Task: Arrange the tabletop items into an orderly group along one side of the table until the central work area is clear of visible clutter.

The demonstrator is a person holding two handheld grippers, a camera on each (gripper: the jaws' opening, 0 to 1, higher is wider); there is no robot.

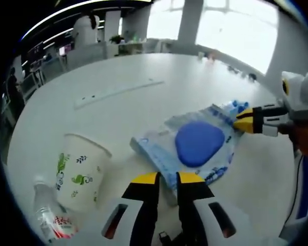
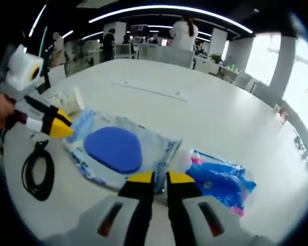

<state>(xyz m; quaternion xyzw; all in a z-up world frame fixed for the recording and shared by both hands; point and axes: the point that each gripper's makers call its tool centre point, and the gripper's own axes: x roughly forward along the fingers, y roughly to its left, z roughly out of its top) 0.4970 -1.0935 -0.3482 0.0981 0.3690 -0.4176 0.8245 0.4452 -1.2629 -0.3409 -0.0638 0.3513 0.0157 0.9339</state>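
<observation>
A flat pack of wet wipes (image 1: 197,143) with a round blue lid lies on the white table (image 1: 143,72). My left gripper (image 1: 168,179) is at the pack's near corner, its jaws closed to a narrow gap over the edge. My right gripper (image 1: 245,121) comes in from the right and pinches the opposite corner. In the right gripper view the same pack (image 2: 113,148) lies ahead, with my right gripper (image 2: 160,179) shut on its near edge. The left gripper (image 2: 57,124) is at the pack's left edge.
A paper cup with green print (image 1: 79,174) and a lying water bottle (image 1: 51,218) sit left of the pack. A blue and pink packet (image 2: 220,184) lies to its right. A black cable loop (image 2: 38,171) rests near the table edge. A long pale strip (image 1: 118,92) lies farther back.
</observation>
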